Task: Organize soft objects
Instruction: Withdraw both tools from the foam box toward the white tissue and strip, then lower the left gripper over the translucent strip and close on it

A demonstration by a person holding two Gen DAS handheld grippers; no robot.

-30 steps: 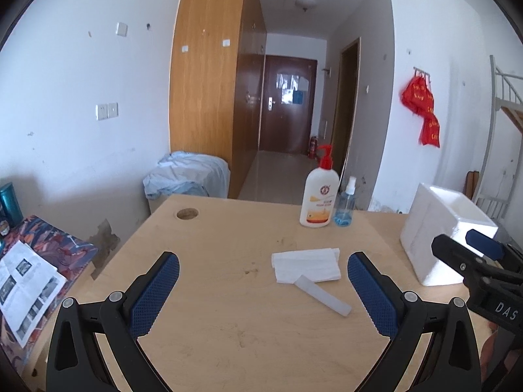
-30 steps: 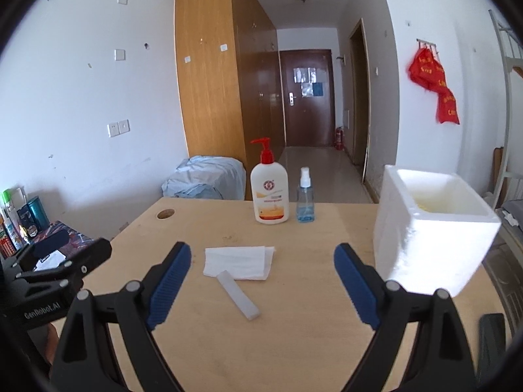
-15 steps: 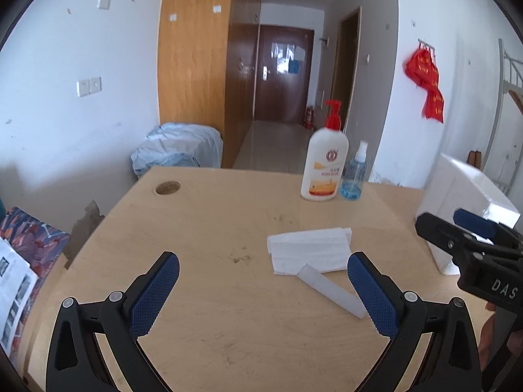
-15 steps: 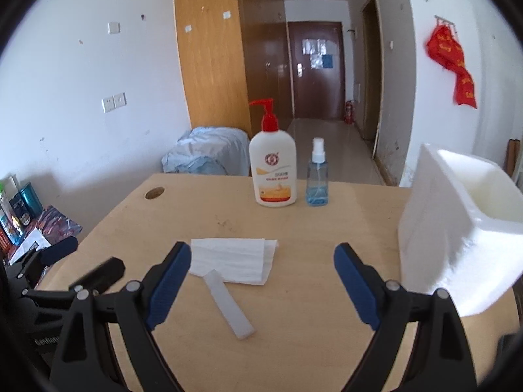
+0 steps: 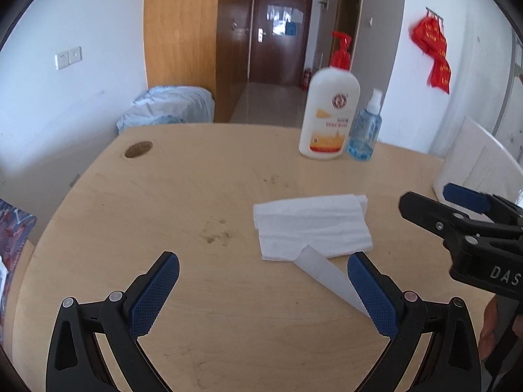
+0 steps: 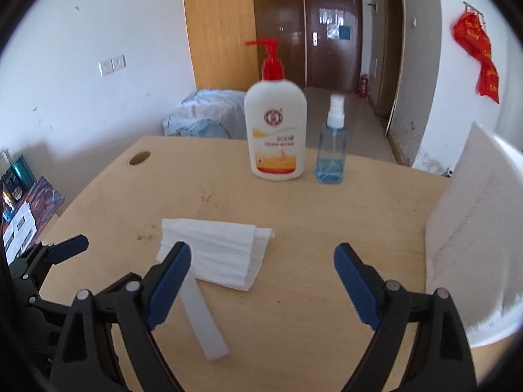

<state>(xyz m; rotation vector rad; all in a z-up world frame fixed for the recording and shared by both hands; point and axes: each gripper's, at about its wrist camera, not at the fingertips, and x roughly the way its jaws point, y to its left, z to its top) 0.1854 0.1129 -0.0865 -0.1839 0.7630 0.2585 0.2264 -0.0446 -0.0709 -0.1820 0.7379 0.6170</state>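
Left wrist view: left gripper (image 5: 261,289) is spread wide, nothing between the pads, hovering over the wooden table (image 5: 183,196). It has dropped and pushed forward over the last second; earlier the camera sat higher and further back, now the folded tissue stack (image 5: 312,225) sits just ahead and right of centre. The translucent strip (image 5: 328,276) runs from the stack's near edge, touching it, toward the right finger, whose tip partly covers it. Right gripper (image 5: 464,210) enters from the right edge, near the white foam box (image 5: 474,160). Lotion pump bottle (image 5: 330,114) and blue spray bottle (image 5: 365,134) stand side by side at the far edge, well clear.

Right wrist view: right gripper (image 6: 261,281) is also wide open and empty, and also closer in than a second ago. Tissue stack (image 6: 219,250) lies just beyond its left finger, strip (image 6: 204,320) trailing back toward the camera. Foam box (image 6: 474,228) fills the right side.

Read: both claws are closing in on the tissues, no contact yet. Grasp is next; box is the likely drop target.
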